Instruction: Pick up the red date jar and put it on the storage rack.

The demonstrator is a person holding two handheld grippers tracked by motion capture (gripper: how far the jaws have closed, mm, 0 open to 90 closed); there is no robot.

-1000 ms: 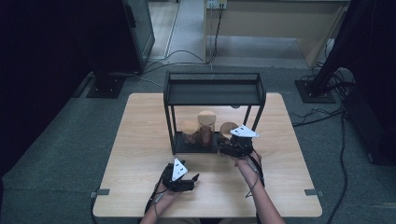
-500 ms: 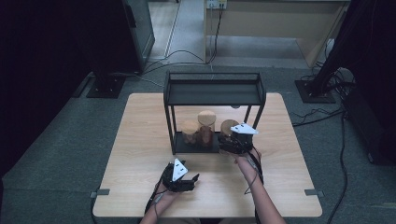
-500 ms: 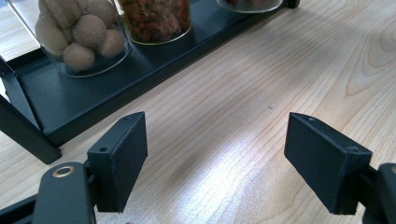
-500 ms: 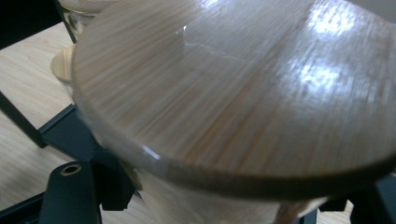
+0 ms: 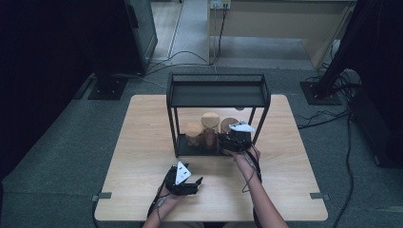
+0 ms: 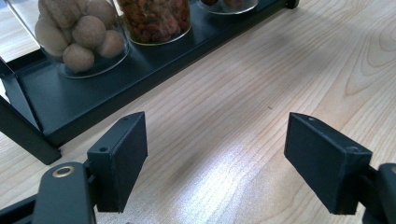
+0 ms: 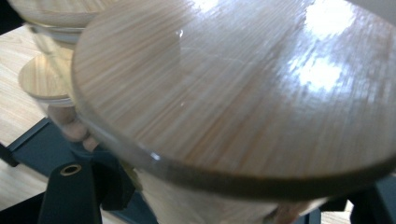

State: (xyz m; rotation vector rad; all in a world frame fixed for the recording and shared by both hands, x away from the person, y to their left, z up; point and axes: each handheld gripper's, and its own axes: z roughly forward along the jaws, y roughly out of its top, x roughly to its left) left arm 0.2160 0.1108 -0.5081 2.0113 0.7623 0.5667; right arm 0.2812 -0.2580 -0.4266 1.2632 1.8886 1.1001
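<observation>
The right tool point(image 5: 234, 141) has closed around the rightmost jar point(image 7: 243, 93) on the rack's point(image 5: 216, 95) bottom shelf, apparently to draw it out; the left tool point(image 6: 215, 163) rests open and empty over the near bench point(image 5: 142, 142).

The rectangular table top point(image 5: 142, 142) is pale wood with fine brown grain lines. The two-tier metal rack point(image 5: 216, 95) is matt black. The round jar lids point(image 7: 243, 88) are light tan wood with straight grain. One clear glass jar point(image 6: 77, 35) holds beige-brown balls; the next jar point(image 6: 156, 18) holds reddish-orange pieces. Both grippers' jaw pads point(image 6: 119, 158) are black.
</observation>
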